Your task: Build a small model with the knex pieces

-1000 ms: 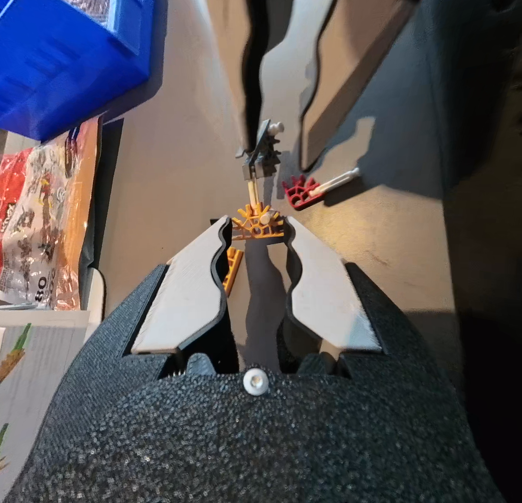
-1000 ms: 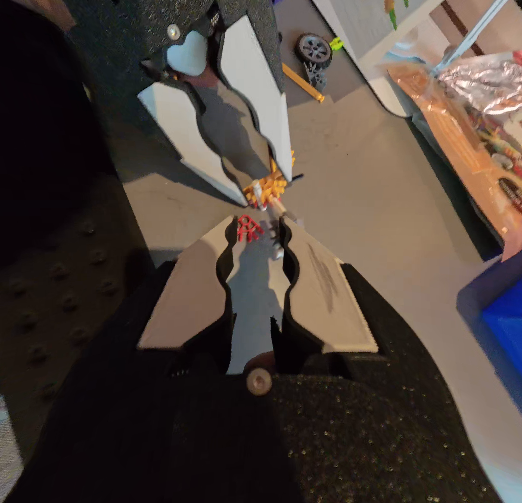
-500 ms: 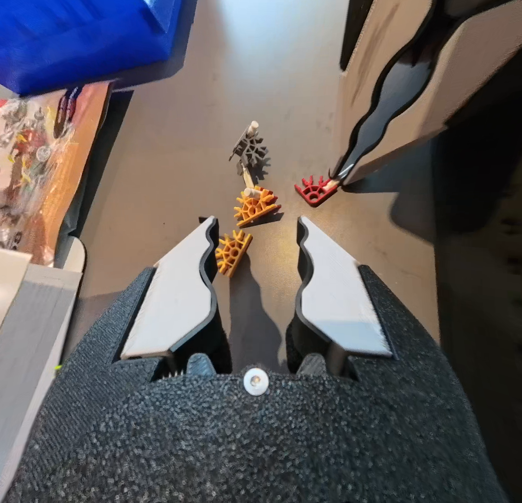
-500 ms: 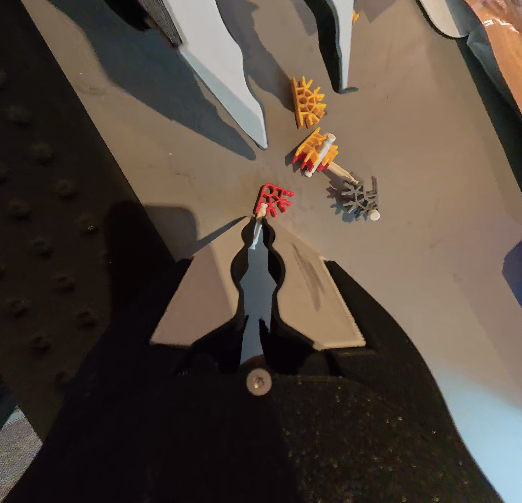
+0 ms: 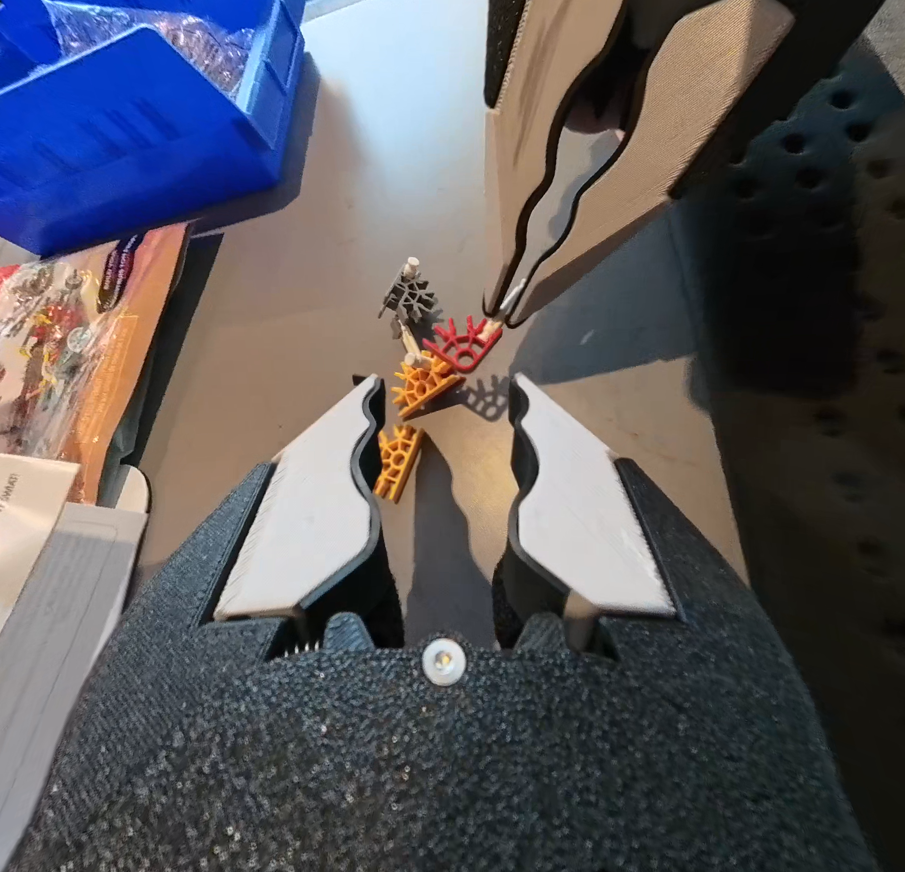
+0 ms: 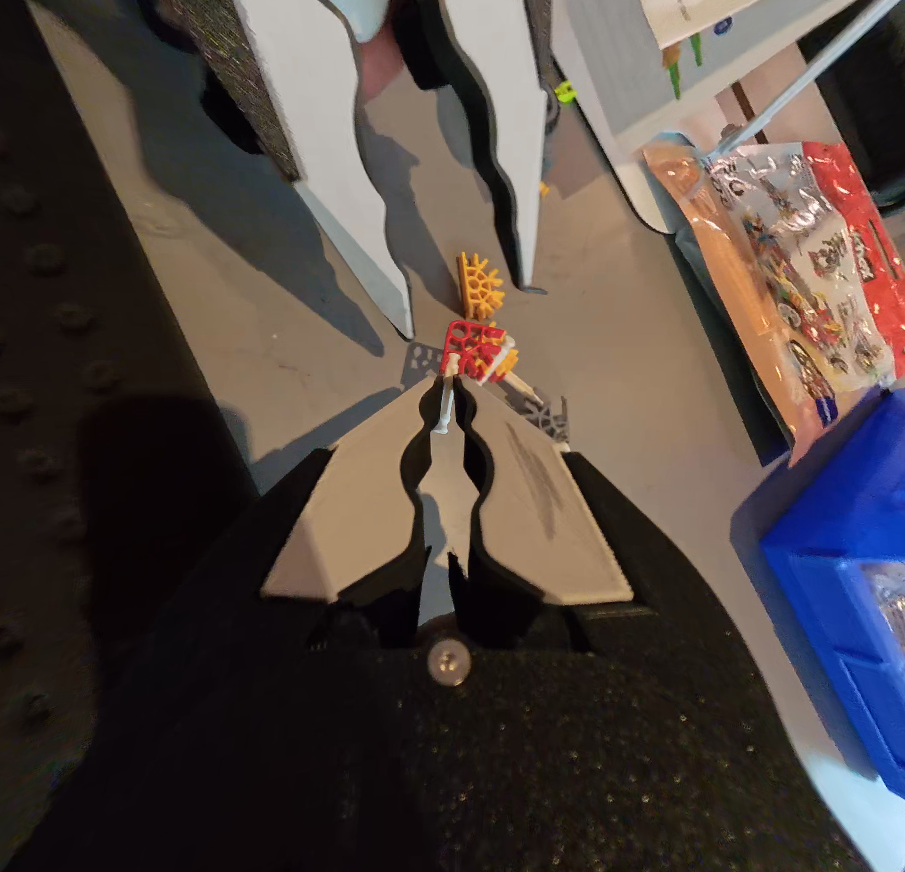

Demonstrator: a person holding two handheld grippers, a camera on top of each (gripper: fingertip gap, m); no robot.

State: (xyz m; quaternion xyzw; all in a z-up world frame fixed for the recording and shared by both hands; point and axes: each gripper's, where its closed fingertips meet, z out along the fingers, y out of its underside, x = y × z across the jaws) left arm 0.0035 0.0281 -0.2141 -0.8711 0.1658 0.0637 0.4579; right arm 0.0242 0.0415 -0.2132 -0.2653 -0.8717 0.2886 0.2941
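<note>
One printed toy bag (image 6: 803, 280), writing withheld

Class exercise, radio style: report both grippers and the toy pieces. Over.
Left gripper open, empty, over yellow pieces. Right gripper shut on white rod carrying red piece, held above them. Grey piece beside.

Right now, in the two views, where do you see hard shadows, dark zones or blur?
Left wrist view: warm side light, and the red connector throws a sharp lacy shadow on the table; the blue bin is slightly smeared; the right edge is dark. Right wrist view: the left third is almost black; the left gripper casts long shadows; the edges are blurred.
</note>
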